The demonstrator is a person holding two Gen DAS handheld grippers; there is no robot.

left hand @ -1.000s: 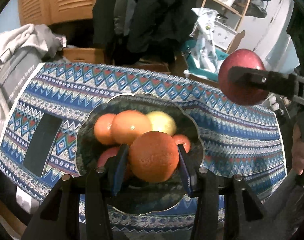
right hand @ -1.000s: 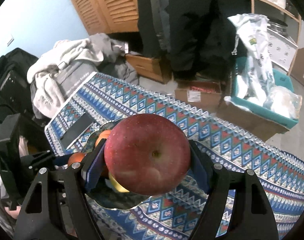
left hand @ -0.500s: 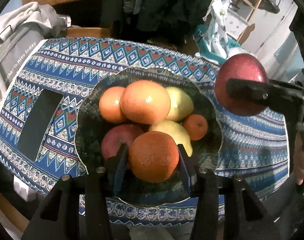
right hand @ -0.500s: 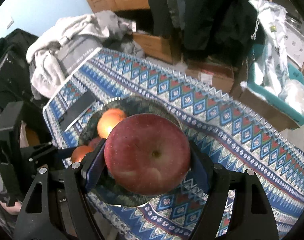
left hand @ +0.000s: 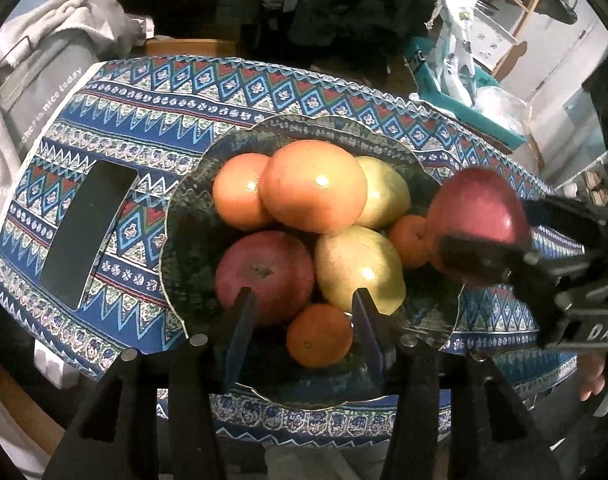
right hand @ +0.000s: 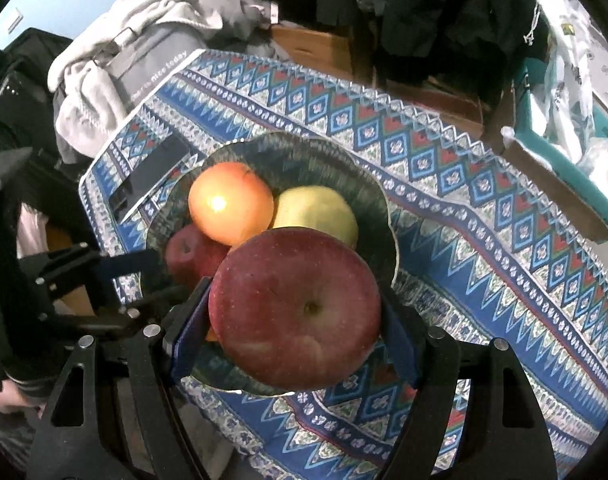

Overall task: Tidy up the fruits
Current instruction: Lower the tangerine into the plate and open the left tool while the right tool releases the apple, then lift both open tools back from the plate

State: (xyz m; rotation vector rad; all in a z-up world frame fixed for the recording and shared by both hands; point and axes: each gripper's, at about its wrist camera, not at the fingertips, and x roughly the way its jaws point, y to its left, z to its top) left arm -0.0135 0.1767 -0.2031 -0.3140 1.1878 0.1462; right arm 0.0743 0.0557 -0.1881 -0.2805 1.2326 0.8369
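A dark glass bowl (left hand: 191, 216) is set on the patterned surface (left hand: 151, 92), already heaped with fruit. The big red apple (right hand: 295, 308) is pinched in the right gripper (right hand: 295, 312) just above the bowl's near-right rim. The small orange (left hand: 319, 335) is seen between the opening jaws of the left gripper (left hand: 299, 312), resting low in the bowl.
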